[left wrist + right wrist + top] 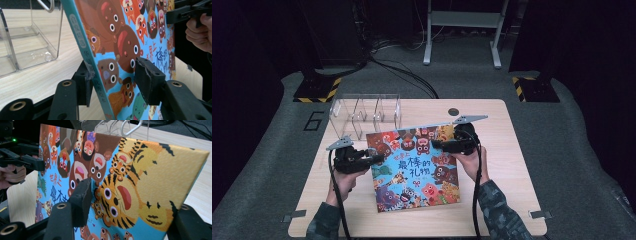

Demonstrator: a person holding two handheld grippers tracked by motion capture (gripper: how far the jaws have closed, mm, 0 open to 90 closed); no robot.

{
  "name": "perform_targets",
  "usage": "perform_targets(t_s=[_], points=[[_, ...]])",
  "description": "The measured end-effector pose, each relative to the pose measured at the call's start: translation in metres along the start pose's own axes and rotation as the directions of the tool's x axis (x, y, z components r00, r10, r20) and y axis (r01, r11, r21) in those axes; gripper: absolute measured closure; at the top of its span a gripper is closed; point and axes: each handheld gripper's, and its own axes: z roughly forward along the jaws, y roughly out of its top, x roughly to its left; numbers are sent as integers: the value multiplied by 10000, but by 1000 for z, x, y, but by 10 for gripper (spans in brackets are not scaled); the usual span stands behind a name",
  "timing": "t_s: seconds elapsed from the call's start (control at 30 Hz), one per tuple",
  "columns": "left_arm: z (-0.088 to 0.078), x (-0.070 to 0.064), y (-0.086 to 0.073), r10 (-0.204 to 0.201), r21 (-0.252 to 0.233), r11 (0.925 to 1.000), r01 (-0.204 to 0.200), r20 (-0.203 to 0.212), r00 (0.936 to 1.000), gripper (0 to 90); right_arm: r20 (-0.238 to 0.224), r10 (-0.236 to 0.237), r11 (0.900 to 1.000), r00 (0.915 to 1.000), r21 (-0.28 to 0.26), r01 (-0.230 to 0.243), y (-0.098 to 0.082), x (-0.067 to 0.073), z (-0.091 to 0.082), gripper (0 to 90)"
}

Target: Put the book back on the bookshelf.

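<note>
Evidently both grippers pinch the picture book by opposite edges: left gripper at its spine, right gripper at its far-right corner, tilting it off the bench near the clear rack, likely its destination.

Bright, evenly lit table, dark surroundings, soft blur throughout.

Bright blue picture book crowded with brown, orange, red and tiger-striped cartoon animals, gripped between black jaws, near a clear plastic rack on a pale wood-grain desk.
</note>
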Motion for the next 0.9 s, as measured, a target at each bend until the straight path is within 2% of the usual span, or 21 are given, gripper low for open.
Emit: perform_targets(t_s=[0.27,0.57,0.67,0.73,0.9], points=[[-7,-6,8,340,-180,9993,-337,166,9993,569,85,-320,9992,9995,-233,322,6,2,-8,443],[-17,-15,15,882,-612,9944,-864,273,9957,644,235,-809,9942,9964,-693,824,11,9,-18,439],[-22,-18,18,1520,-760,9857,-1502,193,9882,662,277,-1061,9898,9940,-928,1082,12,12,-22,432],[-23,-19,18,1574,-788,9847,-1556,173,9874,663,288,-1107,9888,9934,-977,1130,12,12,-22,432],[-25,-20,15,1630,-906,9832,-1587,424,9857,669,190,-1205,9870,9925,-1049,1218,9,13,-25,432]])
